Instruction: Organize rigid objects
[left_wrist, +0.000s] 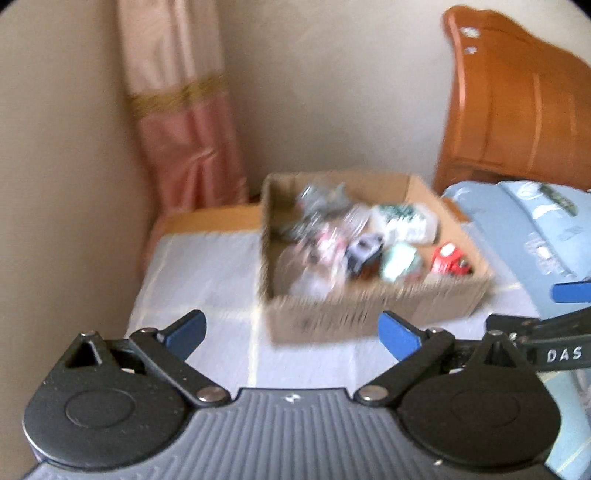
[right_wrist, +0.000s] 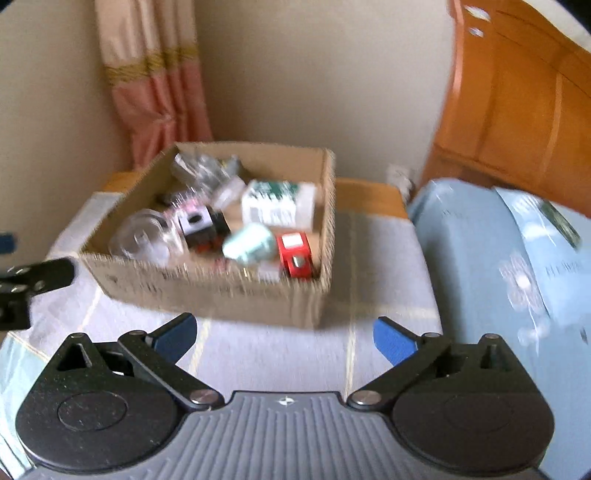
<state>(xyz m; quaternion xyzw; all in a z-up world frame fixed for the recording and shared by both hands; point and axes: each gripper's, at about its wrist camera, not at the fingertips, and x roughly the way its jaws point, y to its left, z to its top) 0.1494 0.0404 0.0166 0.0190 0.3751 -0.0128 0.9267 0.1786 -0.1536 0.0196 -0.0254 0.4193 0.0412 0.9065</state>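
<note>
Both of my tools stand wide and carry nothing: the left hand-held gripper (left_wrist: 291, 332) and the right hand-held gripper (right_wrist: 284, 338) each show blue pads spread far apart over bare cloth. The rigid objects sit together in the cardboard box (right_wrist: 207, 291), which rests on the white cloth of the desk (right_wrist: 388, 266), near the corner by the pink curtain (right_wrist: 155, 92) and beside the blue bedding (right_wrist: 517, 266). Inside I can make out a red block (right_wrist: 295, 254) at the near right corner, a pale green cap-like piece (right_wrist: 249, 243) just left of it, a black cube (right_wrist: 197, 223), a clear jar (right_wrist: 147, 232) and a white carton with green print (right_wrist: 277, 203); the rest is too blurred to name. I judge nothing needs lifting from the desk now, since no loose piece shows outside the box. If I reach again, I would go in from above the near wall, keep the pads clear of the cardboard rim, and pick a piece with flat sides such as the red block, not the slippery jar. I should keep my two tools apart, as they are close.
</note>
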